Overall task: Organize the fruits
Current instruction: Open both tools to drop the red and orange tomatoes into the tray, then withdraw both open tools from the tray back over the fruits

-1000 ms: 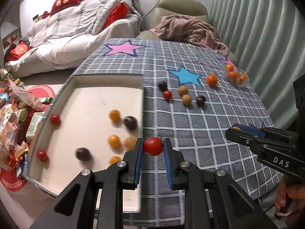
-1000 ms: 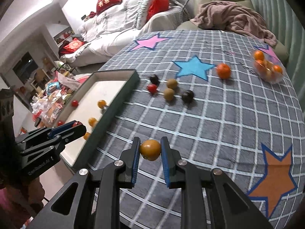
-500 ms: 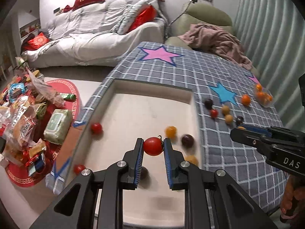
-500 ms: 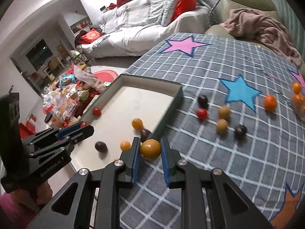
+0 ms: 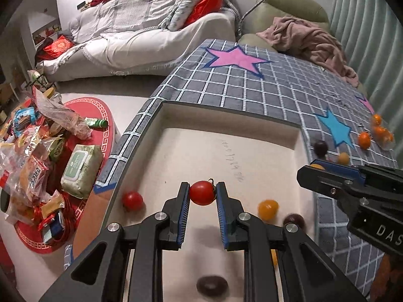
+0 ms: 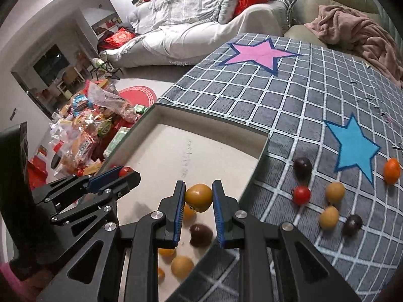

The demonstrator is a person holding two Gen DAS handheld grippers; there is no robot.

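Observation:
My left gripper [image 5: 202,193] is shut on a red tomato [image 5: 202,192] and holds it above the middle of the shallow tray [image 5: 226,115]. My right gripper [image 6: 198,196] is shut on a yellow-brown fruit [image 6: 199,196] above the tray's right side [image 6: 262,151]. In the tray lie a red tomato [image 5: 132,200], an orange fruit [image 5: 268,208] and dark fruits [image 5: 212,285]. Several loose fruits lie on the checked cloth right of the tray, among them a red one [image 6: 301,194], a dark one [image 6: 303,166] and yellow ones [image 6: 335,191].
An orange [image 6: 391,170] lies near the blue star [image 6: 354,146]. A clear bag of oranges [image 5: 381,130] sits at the cloth's far right. Snack packets and wipes [image 5: 80,167] lie on the floor left of the tray. A sofa [image 5: 151,25] stands behind.
Both grippers have moved left from over the cloth to over the tray, each still holding its fruit. The fruits lying in the tray now appear closer.

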